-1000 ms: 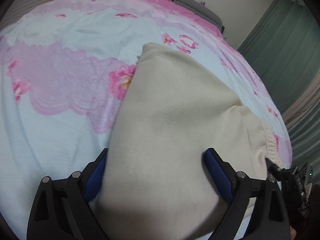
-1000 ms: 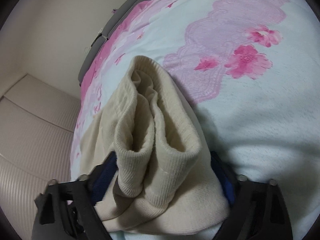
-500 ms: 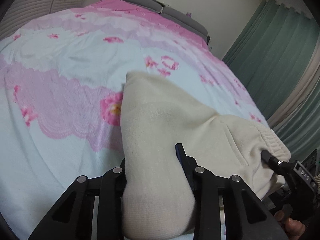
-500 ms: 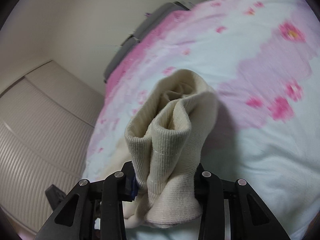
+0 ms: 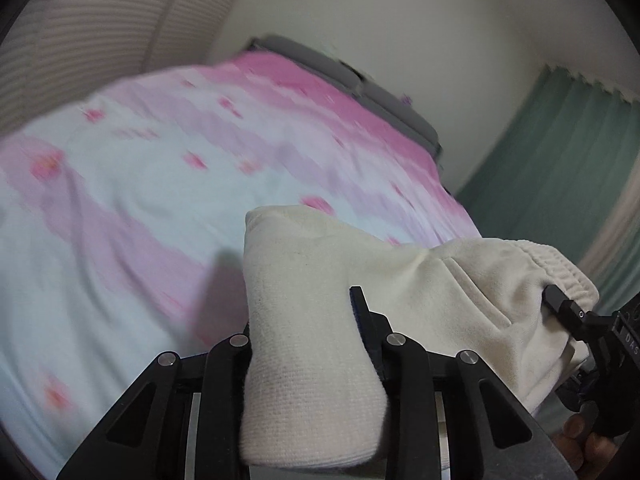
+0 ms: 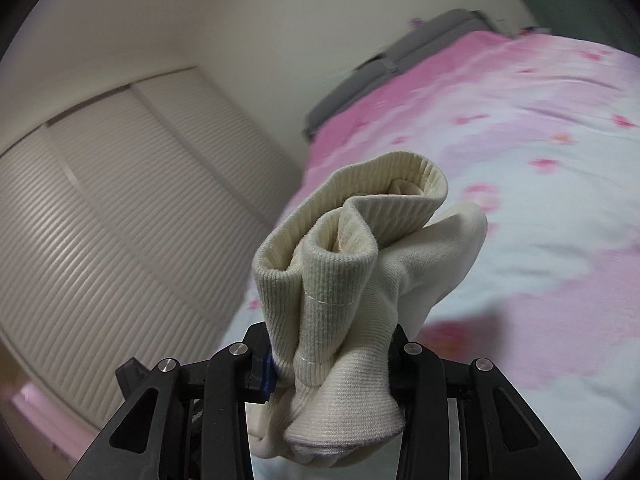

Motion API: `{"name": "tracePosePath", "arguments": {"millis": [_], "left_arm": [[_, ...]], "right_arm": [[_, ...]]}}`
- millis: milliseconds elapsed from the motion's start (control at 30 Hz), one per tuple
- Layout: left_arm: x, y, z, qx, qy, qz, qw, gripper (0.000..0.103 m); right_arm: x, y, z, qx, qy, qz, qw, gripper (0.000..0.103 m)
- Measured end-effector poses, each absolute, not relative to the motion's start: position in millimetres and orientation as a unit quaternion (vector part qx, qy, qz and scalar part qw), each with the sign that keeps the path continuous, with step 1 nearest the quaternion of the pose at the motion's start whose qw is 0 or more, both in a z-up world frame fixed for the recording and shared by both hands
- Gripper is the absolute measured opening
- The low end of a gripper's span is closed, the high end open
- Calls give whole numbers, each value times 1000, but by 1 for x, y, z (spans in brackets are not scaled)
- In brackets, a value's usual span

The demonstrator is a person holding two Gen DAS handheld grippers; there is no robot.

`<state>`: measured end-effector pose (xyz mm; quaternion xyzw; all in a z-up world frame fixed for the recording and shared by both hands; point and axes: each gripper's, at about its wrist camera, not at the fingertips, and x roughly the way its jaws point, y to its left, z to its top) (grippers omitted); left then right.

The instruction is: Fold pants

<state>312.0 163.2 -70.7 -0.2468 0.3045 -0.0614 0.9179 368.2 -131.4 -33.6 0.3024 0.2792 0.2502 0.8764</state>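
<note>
Both hand-held grippers, left (image 5: 308, 344) and right (image 6: 328, 352), clamp the pants (image 5: 400, 280). Soft, limp knit sags, so you keep hold at the ribbed cuffs (image 6: 340, 248).

In my left view the pants (image 5: 320, 280) fill the lower centre between my left gripper (image 5: 308, 344) fingers, my right gripper (image 5: 568, 312) at lower right, the bed (image 5: 140, 200) behind at left, curtain (image 5: 560, 152) at upper right.

The cream knit pants (image 5: 320, 312) hang bunched above the floral bedspread (image 5: 140, 208), ribbed cuffs (image 6: 344, 248) rolled open at one end, elastic waistband (image 5: 560, 264) at the other.
</note>
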Motion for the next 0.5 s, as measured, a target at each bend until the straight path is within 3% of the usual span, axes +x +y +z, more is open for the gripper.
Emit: {"name": "tracePosePath", "arguments": {"millis": [300,500], "left_arm": [[369,380,-14,-195,237,55,950,30],[448,511,-30,-158,242,103,952,30]], "right_arm": [[481,104,-25,309,266,360,839,38],[558,244,-51,319,255,397,822,38]]}}
